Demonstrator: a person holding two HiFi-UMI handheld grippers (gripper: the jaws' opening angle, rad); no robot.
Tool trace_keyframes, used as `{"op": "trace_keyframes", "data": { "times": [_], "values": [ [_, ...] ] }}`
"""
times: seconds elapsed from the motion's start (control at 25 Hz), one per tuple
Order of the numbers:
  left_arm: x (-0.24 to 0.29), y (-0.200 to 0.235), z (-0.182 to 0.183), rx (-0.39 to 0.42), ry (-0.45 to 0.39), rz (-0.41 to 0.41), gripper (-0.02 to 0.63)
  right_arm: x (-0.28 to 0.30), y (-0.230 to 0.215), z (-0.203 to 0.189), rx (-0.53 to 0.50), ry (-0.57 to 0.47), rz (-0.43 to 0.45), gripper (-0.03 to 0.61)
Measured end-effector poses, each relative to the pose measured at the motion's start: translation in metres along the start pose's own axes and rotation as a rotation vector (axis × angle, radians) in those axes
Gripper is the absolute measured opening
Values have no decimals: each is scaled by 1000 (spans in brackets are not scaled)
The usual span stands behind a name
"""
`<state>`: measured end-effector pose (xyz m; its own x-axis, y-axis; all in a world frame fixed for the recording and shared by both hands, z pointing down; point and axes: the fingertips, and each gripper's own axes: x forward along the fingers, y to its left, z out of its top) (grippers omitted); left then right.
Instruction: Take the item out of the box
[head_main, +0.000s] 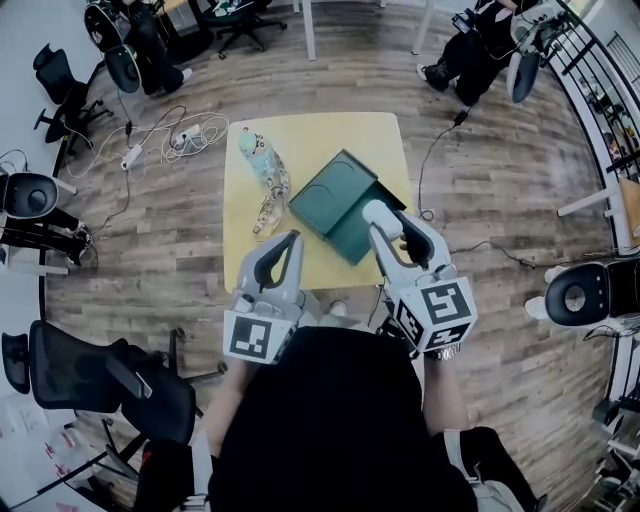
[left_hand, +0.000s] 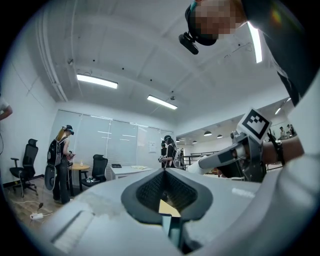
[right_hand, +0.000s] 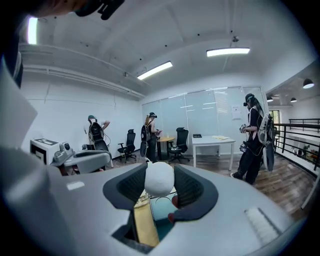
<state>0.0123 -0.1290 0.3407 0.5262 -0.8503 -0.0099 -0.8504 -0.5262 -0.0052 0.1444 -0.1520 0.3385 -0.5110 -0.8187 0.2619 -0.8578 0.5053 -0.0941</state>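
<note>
Fingers, right gripper (right_hand: 160, 187): clamped on white item (head_main: 378, 212).
Fingers, left gripper (head_main: 290, 240): closed, empty.
Box (head_main: 335, 200): open at desk's (head_main: 330, 135) 3 o'clock.
Lift: straight up, steady squeeze; possibly slippery.

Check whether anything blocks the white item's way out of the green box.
Nothing visible does. The right claw is already closed on the white item and holds it over the open green box. No lid or other thing lies over it.
</note>
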Motion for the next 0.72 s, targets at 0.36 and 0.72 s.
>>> {"op": "trace_keyframes", "data": {
  "times": [0.36, 0.72],
  "values": [
    [-1, 14, 27, 35, -58, 32, 2, -10, 0, 32, -13, -79, -6, 167],
    [-7, 22, 41, 55, -84, 57, 2, -14, 12, 47, -30, -128, 3, 167]
  ]
}}
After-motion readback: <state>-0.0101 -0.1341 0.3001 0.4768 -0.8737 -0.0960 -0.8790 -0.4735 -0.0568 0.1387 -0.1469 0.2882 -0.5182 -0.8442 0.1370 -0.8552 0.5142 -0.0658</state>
